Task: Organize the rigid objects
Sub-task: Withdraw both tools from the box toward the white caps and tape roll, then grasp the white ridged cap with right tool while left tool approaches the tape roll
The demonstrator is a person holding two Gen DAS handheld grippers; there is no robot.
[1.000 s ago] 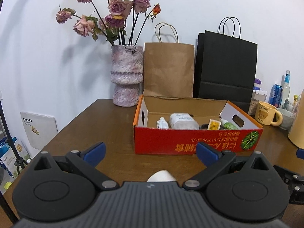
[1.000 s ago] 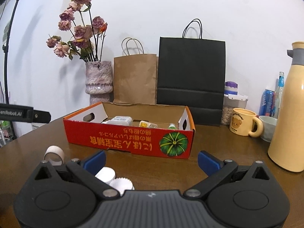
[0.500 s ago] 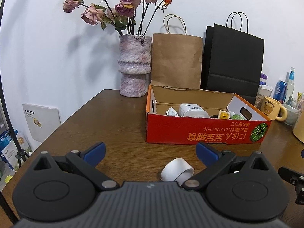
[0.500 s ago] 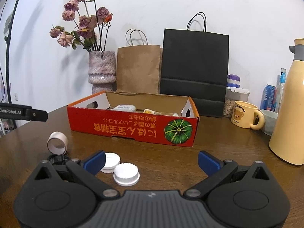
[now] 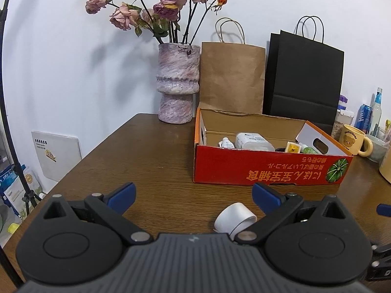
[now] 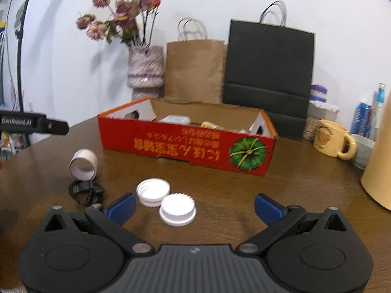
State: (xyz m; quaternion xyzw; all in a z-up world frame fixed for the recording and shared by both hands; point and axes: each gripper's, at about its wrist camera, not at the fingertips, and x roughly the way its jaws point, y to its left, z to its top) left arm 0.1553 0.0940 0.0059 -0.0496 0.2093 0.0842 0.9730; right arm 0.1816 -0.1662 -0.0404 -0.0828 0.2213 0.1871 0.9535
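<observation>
Two caps (image 6: pixel 166 201) — one box (image 6: pixel 185 147)

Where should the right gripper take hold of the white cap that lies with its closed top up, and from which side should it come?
Grip the closed-top white cap across its ribbed side wall, coming straight down from above with the open right gripper. It lies flat and low on the table, so only the rim gives purchase. Turn the fingers so that neither lands on the open-side-up cap touching it at the back left.

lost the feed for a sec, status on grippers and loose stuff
Left gripper open, empty. Right gripper open, empty. White ring, two white caps, black clip lie outside red box. Path clear.
</observation>
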